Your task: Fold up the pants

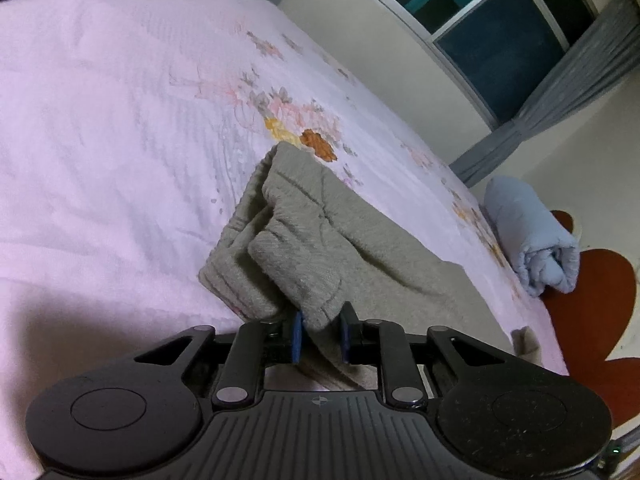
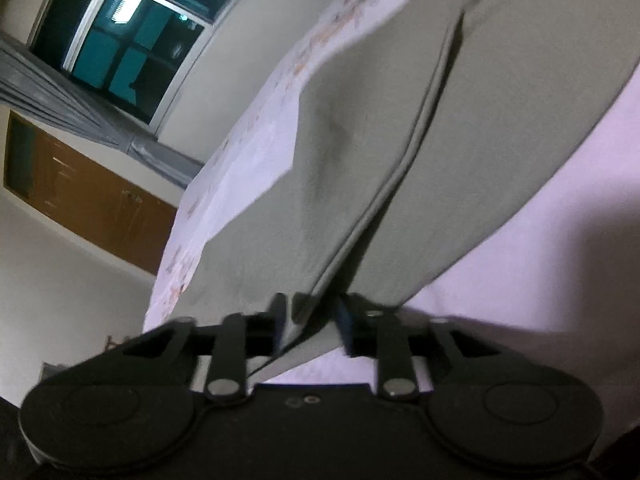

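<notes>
Grey-green pants (image 1: 336, 232) lie on a pink bedspread (image 1: 100, 120). In the left wrist view the ribbed waistband end is bunched and folded over. My left gripper (image 1: 320, 334) has its blue pads on either side of a fold of the waistband fabric and is shut on it. In the right wrist view the pants' legs (image 2: 360, 152) stretch away across the bed, one leg edge lifted. My right gripper (image 2: 312, 324) holds the leg hem between its pads, with a small gap at the right pad.
A rolled light blue blanket (image 1: 532, 236) lies at the bed's far edge, above a red floor mat (image 1: 592, 304). A window with grey curtains (image 1: 500, 32) is on the wall behind. A brown wooden door (image 2: 88, 196) shows in the right wrist view.
</notes>
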Demonstrator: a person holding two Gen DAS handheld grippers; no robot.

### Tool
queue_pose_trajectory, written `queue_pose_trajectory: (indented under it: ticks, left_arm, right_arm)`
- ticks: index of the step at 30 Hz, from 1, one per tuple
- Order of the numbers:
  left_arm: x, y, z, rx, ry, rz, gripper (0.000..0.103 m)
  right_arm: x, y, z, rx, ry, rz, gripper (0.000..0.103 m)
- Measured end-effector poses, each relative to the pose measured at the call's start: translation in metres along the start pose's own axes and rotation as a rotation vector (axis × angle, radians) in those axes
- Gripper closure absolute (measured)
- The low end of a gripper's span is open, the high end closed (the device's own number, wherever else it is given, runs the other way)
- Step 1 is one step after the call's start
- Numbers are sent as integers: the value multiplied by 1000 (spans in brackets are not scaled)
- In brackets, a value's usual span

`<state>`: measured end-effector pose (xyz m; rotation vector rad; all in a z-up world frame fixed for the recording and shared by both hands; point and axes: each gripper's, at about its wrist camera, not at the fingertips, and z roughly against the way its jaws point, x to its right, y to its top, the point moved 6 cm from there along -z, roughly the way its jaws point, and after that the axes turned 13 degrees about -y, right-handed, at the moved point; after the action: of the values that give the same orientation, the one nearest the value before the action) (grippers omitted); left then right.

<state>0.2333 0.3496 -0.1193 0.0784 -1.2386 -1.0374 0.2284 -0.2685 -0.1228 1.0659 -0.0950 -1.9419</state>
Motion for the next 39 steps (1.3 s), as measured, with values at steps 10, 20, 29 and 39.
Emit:
queue_pose_trajectory:
  ticks: [10, 20, 29, 39]
  left_arm:
    - [27, 6, 36, 190, 276, -119, 0]
    - [126, -23, -48, 150, 278, -360, 0]
    - [106, -23, -88, 193, 548, -340, 0]
    - [85, -40, -116, 43, 659, -405, 0]
  right_arm:
    - [38, 55, 70, 185, -37, -18, 48]
    - [92, 178, 48, 314, -78, -190, 50]
    - [128, 245, -19, 239, -178, -159, 67]
    - [139, 268, -81, 151, -199, -176, 102]
